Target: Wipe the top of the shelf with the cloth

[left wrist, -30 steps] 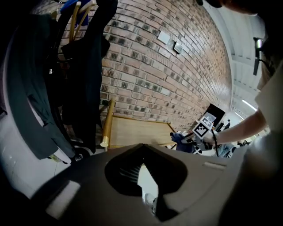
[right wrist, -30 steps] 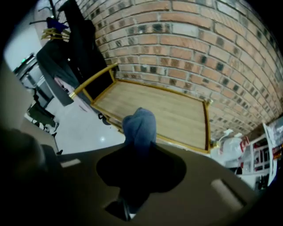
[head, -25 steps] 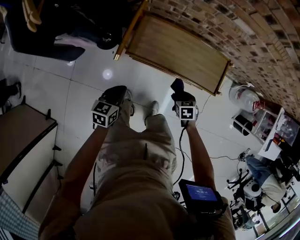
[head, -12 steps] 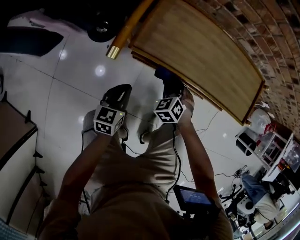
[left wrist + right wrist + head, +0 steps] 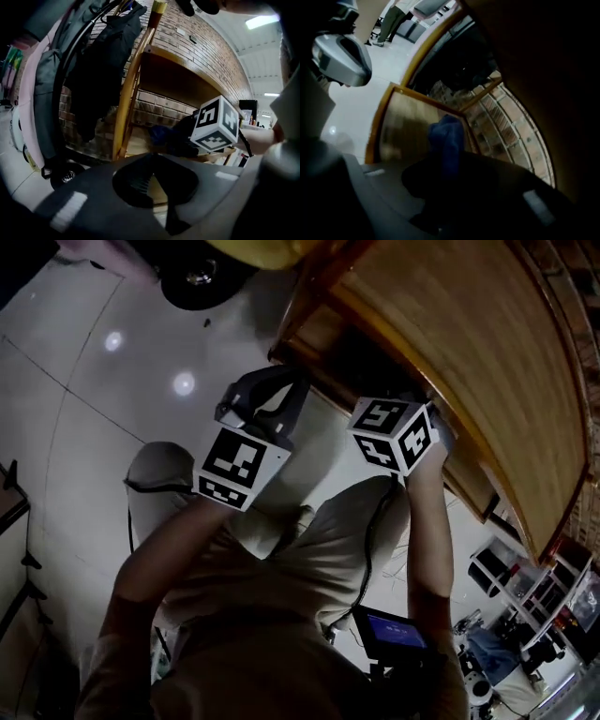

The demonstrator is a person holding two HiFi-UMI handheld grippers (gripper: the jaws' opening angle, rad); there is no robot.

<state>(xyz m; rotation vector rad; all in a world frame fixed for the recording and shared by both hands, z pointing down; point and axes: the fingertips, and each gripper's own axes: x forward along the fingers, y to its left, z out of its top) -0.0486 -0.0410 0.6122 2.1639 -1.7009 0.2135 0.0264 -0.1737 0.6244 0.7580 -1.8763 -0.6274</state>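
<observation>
— Holding anything, the right gripper (image 5: pixel 443 165)?
— Jaws closed on the blue cloth (image 5: pixel 446 137); it sticks up from them at the centre of the right gripper view, beneath the top board of the shelf (image 5: pixel 469 362).
— Left gripper (image 5: pixel 152 158)?
— Jaws together, nothing between; lower centre of its view, beside the shelf.

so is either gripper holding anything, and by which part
Right gripper pinches the blue fabric cloth by one bunched end; left gripper holds nothing.

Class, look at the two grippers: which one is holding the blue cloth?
The right gripper: a blue cloth sticks out from between its jaws. The left gripper has its jaws together with nothing between them.
</observation>
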